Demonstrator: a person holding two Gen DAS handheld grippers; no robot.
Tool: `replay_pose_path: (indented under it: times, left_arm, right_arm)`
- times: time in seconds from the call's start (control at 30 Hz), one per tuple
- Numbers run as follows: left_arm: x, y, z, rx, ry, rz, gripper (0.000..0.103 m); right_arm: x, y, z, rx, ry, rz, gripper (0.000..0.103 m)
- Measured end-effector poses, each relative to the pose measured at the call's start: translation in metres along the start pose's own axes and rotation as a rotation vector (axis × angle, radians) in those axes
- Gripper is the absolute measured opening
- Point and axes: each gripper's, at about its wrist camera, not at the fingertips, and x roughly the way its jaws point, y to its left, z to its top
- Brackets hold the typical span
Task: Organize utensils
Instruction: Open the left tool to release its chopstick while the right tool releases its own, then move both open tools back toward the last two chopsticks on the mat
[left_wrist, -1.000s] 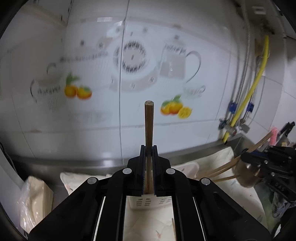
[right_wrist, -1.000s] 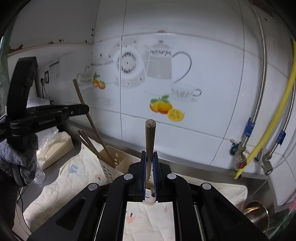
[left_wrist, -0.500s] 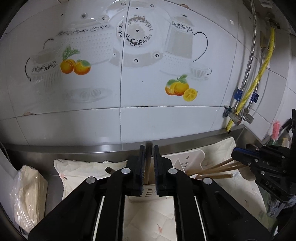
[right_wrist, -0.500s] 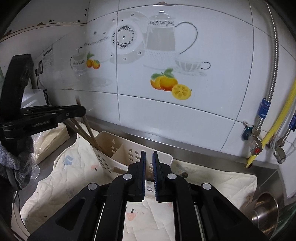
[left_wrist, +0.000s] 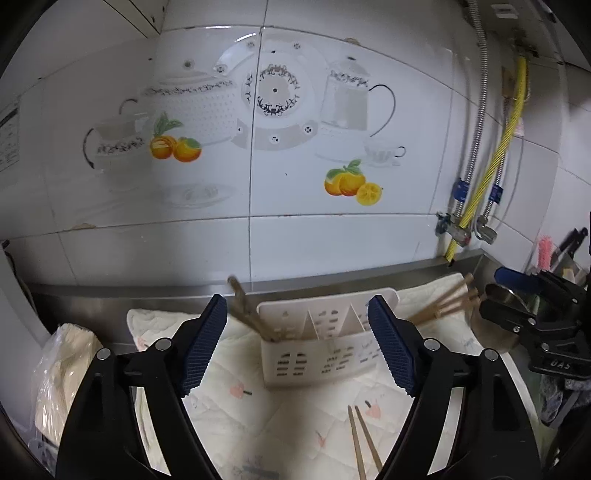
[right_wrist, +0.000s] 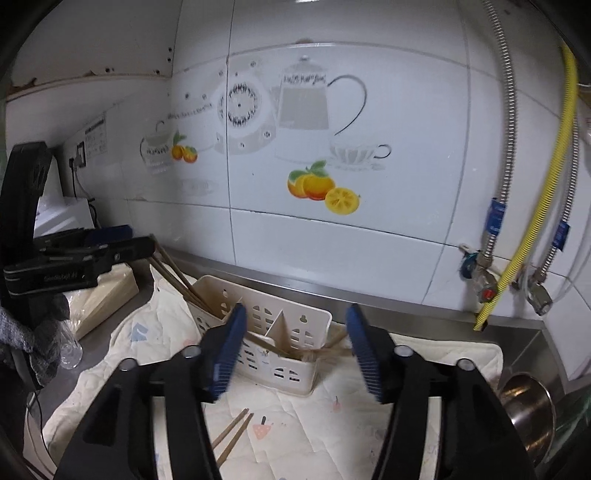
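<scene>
Left gripper (left_wrist: 297, 341): jaws wide apart, empty.
Right gripper (right_wrist: 295, 349): jaws wide apart, empty.
Utensil caddy (left_wrist: 317, 354): frame centre, chopsticks leaning out both ends.
Loose chopsticks (left_wrist: 362, 439): lower right on cloth (left_wrist: 280, 417), below caddy, long axis running toward camera.
Nearer gripper: cannot tell; pair lies lower left in right view (right_wrist: 231, 435).

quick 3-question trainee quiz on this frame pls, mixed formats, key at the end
1. True or false: the left gripper grips a chopstick.
2. Where do the loose chopsticks lie? A) in the steel pot B) on the quilted cloth in front of the white utensil holder C) on the wall ledge
3. Fill in: the right gripper has its jaws ____.

Key: 1 false, its jaws are wide apart and empty; 2 B; 3 open.
</scene>
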Motion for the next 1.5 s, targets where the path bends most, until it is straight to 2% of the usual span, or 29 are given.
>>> replay_pose_path:
  times: [0.17,0.37,0.53,0.73,1.07,1.5]
  left_arm:
    - [-0.020,0.001,-0.026,-0.002,-0.006,0.034,0.095]
    - [-0.036,-0.003,-0.062,0.015,-0.001,0.083,0.098]
    - [-0.042,-0.002,-0.091,-0.011,0.035,0.086,0.098]
    - [-0.052,0.003,-0.115,-0.058,0.047,0.098,0.098]
    - [-0.063,0.005,-0.129,-0.070,0.042,0.149,0.098]
    - [-0.068,0.006,-0.141,-0.093,0.056,0.143,0.098]
  right_arm:
    - [-0.021,0.008,-0.021,0.009,-0.017,-0.010,0.082]
    - [-0.032,0.021,-0.055,0.000,-0.007,-0.064,0.093]
    - [-0.027,0.035,-0.089,-0.015,0.040,-0.111,0.094]
    - [-0.026,0.040,-0.114,0.023,0.078,-0.113,0.094]
    - [-0.033,0.045,-0.132,0.062,0.095,-0.115,0.094]
    - [-0.037,0.052,-0.143,0.068,0.113,-0.117,0.094]
